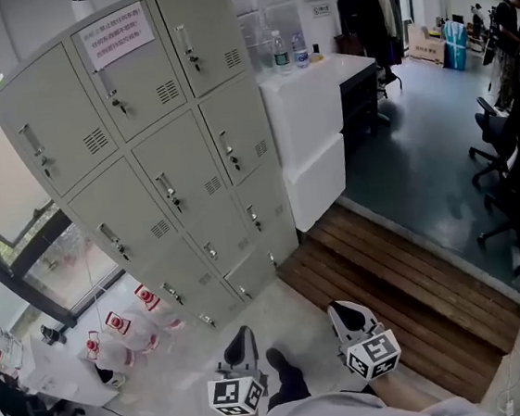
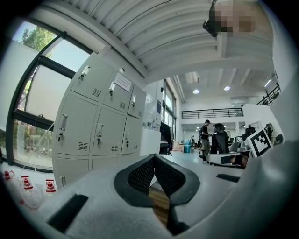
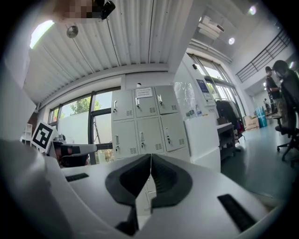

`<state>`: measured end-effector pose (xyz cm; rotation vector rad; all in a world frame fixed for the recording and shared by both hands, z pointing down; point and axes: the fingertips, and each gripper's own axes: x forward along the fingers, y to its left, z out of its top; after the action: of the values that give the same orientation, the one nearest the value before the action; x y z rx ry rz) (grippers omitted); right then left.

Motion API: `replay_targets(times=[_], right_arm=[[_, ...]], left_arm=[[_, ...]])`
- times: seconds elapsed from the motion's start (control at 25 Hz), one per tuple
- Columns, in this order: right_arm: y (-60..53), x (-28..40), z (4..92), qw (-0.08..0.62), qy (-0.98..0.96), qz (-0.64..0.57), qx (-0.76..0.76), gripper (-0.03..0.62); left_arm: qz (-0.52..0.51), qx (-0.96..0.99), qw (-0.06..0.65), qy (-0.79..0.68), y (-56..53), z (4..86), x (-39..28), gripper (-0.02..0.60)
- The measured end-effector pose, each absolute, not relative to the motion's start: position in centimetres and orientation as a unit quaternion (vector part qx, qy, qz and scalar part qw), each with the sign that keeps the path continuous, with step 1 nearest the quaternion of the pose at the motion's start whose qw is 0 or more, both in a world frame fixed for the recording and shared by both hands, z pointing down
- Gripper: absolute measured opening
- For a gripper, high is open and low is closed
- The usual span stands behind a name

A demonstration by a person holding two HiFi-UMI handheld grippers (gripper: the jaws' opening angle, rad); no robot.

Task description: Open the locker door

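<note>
A grey bank of lockers (image 1: 169,147) stands ahead on the left, all of its doors closed, each with a small handle and vent; a paper notice is stuck on a top door. It also shows as the lockers (image 2: 100,126) in the left gripper view and the lockers (image 3: 145,123) in the right gripper view. My left gripper (image 1: 243,333) and right gripper (image 1: 343,309) are low in the head view, side by side, well short of the lockers. The left gripper (image 2: 154,158) and the right gripper (image 3: 150,156) both have their jaws shut, holding nothing.
A white cabinet (image 1: 310,113) with bottles (image 1: 280,51) on top adjoins the lockers' right side. A wooden platform (image 1: 390,281) lies on the floor to the right. Bagged red-and-white items (image 1: 116,335) sit on the floor at left. Office chairs (image 1: 518,182) and a person (image 1: 509,34) are far right.
</note>
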<state>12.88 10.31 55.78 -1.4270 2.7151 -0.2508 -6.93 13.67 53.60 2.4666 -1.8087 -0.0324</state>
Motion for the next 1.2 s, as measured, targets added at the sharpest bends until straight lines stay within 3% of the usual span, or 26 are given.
replay_targets(times=[0.68,1.2], right_arm=[[-20.7,-4.1,52.3,0.039,0.866,-0.056,-0.496,0.014],[-32.0,-6.0,51.0,0.023,0.883,-0.055,-0.465,0.014]], left_arm=[[0.008,0.835,0.036,-0.549,-18.8,51.4,-24.1,0.002],[-0.006,0.819,0.064,-0.571,-28.2,51.7,-25.4,0.002]])
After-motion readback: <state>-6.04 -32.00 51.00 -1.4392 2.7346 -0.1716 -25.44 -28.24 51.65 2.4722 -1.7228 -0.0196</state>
